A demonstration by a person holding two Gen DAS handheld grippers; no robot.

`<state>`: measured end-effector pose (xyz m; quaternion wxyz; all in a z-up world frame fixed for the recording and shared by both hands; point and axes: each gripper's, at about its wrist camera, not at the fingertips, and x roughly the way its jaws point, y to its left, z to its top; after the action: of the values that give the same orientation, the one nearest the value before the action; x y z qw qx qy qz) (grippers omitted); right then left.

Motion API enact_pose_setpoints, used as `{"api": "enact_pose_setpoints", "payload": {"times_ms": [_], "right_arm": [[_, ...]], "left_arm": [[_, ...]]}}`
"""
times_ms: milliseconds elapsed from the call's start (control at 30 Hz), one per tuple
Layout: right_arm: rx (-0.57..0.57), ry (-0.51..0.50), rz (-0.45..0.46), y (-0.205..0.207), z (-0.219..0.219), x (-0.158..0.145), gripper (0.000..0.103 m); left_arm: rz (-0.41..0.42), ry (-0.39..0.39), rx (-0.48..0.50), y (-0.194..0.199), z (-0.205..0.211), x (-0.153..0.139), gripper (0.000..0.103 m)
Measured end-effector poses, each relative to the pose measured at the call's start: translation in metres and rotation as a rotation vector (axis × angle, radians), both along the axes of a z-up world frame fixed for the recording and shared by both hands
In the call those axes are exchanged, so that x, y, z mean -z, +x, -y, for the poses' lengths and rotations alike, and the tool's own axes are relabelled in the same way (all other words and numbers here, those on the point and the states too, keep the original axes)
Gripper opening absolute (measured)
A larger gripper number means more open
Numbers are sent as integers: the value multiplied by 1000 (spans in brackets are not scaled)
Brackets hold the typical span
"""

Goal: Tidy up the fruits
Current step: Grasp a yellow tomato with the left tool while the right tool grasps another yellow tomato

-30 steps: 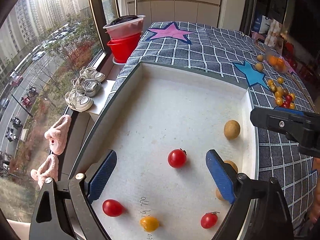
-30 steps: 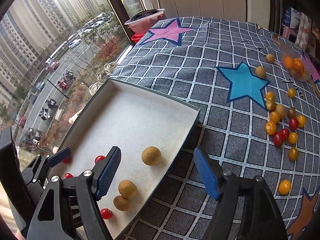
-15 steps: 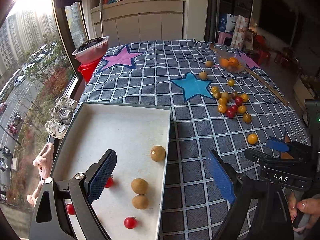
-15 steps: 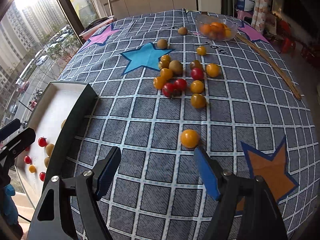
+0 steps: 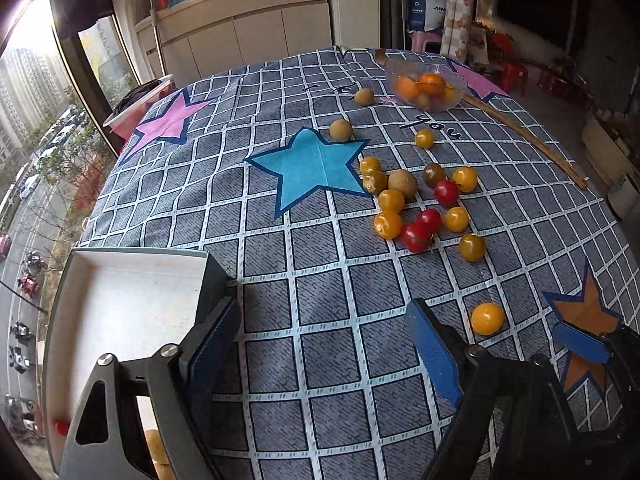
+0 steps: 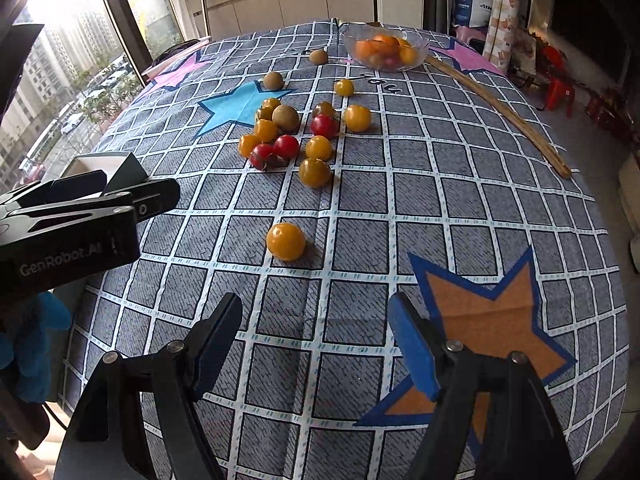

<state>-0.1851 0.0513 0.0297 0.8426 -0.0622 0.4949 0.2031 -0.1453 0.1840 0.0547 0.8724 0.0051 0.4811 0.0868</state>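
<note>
Right wrist view showed the right gripper (image 6: pixel 316 340) with its jaws spread wide and nothing between them, hanging above the checked cloth (image 6: pixel 460 168). A lone yellow tomato (image 6: pixel 285 241) lay just ahead of the gap, touching neither finger. It was round, glossy and orange-yellow, and sat apart from the pile (image 6: pixel 296 136) of red and yellow tomatoes and brown fruits farther out on the cloth. Beyond the pile stood a glass bowl (image 6: pixel 385 50) of oranges, with a wooden stick (image 6: pixel 504 114) running from it toward the cloth's right edge.

In the left wrist view the left gripper (image 5: pixel 324 352) was likewise wide open and empty. The same tomato (image 5: pixel 487 318) lay to the right of its right finger, clear of it. Left of the tomato, past the left finger, sat the white tray (image 5: pixel 120 304) at the cloth's window edge; a small red tomato (image 5: pixel 61 426) and part of a brown fruit (image 5: pixel 154 446) showed inside it.
</note>
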Motion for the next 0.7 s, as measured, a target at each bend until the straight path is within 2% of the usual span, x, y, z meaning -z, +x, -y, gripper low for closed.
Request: {"api": "enact_pose_setpoints", "payload": {"times_ms": [33, 167, 333, 400, 700], "right_arm": [[-4, -1, 6, 1, -1, 1, 78], [-16, -6, 30, 4, -6, 2, 78], [-26, -14, 40, 11, -11, 7, 72], [-25, -16, 47, 13, -13, 10, 69], [-26, -39, 80, 24, -22, 11, 68]], "left_arm": [[-17, 2, 5, 5, 0, 4, 74], [-47, -11, -1, 22, -2, 20, 74], [-60, -26, 1, 42, -4, 32, 74], [-48, -34, 10, 50, -3, 32, 74], [-28, -49, 27, 75, 3, 33, 73]]}}
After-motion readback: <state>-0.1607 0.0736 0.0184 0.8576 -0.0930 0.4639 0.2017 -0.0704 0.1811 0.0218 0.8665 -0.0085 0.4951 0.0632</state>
